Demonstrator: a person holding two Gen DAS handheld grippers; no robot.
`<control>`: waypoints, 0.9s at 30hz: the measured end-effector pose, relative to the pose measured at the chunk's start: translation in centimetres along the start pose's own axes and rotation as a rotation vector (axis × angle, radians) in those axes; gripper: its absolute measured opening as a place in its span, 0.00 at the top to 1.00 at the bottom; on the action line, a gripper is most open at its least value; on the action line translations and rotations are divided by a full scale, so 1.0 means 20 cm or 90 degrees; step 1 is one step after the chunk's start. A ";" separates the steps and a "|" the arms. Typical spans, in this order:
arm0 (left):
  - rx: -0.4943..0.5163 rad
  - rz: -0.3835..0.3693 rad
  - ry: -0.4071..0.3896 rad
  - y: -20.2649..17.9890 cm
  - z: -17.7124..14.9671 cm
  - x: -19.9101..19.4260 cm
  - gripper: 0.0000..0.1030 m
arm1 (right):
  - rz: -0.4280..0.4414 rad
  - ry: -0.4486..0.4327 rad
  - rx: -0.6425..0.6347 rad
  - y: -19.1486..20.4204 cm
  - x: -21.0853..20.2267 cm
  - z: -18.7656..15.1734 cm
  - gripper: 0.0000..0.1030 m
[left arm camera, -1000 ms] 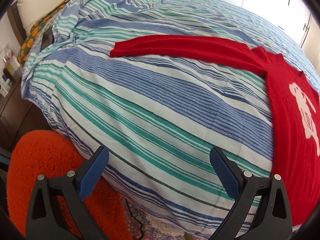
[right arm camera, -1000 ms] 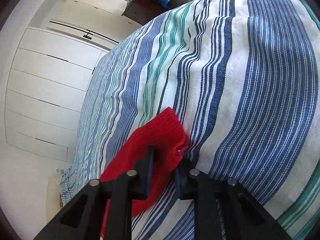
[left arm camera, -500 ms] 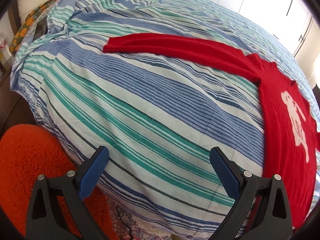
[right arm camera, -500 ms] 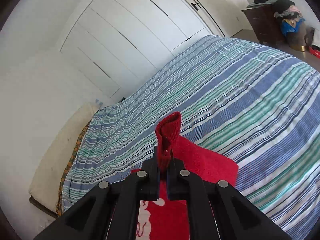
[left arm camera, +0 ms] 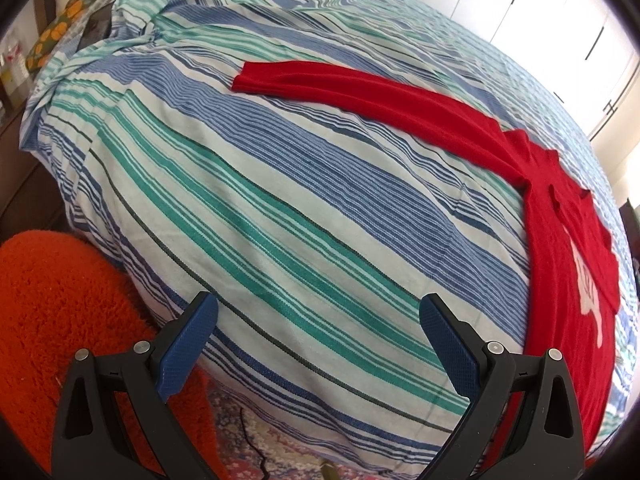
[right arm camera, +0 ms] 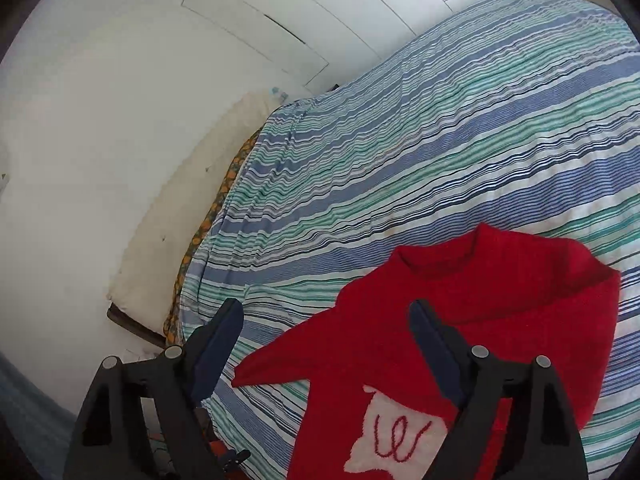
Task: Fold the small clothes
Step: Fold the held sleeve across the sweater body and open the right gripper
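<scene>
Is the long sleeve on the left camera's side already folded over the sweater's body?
No, the sleeve lies stretched flat across the striped bedspread, away from the red sweater.

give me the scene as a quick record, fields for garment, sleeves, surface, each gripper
garment: red sweater, white motif on front
sleeves: one stretched out flat; other folded over the body
surface: striped bedspread
left gripper: jaws open, empty, above the bed edge
right gripper: jaws opening, nothing between them, above the sweater
floor: orange rug
</scene>
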State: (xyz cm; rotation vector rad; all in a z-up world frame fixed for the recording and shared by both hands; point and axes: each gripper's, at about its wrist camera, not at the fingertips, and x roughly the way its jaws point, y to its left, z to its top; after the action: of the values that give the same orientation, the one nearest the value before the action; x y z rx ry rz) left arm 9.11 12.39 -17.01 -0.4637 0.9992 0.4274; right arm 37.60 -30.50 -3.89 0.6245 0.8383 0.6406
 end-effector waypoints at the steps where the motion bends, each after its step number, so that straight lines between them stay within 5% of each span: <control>1: 0.001 0.003 0.002 0.00 0.00 0.01 0.02 | -0.019 -0.007 0.016 -0.08 -0.03 0.00 0.22; 6: 0.012 0.017 0.005 -0.03 0.00 0.03 0.02 | -0.030 0.034 0.149 -0.52 -0.05 -0.06 0.38; 9: 0.020 0.025 0.005 -0.04 -0.01 0.03 0.02 | -0.157 0.077 0.229 -0.83 0.01 -0.24 0.51; 11: 0.028 0.028 0.004 -0.05 -0.01 0.03 0.02 | -0.207 0.085 0.237 -0.94 0.00 -0.31 0.92; 18: 0.036 0.039 0.009 -0.06 -0.01 0.05 0.02 | -0.148 0.026 0.113 -0.67 -0.12 -0.23 0.85; 20: 0.037 0.039 0.013 -0.06 -0.01 0.05 0.02 | -0.182 0.067 0.115 -0.70 -0.06 -0.28 0.72; 22: 0.041 0.038 0.017 -0.07 -0.02 0.06 0.02 | -0.243 0.124 0.135 -0.80 0.02 -0.37 0.80; 27: 0.046 0.031 0.019 -0.06 -0.02 0.06 0.02 | -0.272 0.050 0.095 -0.71 -0.11 -0.39 0.84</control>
State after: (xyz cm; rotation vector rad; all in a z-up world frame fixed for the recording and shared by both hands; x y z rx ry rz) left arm 10.04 11.29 -17.95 -0.3827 1.0525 0.4278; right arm 33.79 -39.39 -17.15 0.5336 1.0624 0.2169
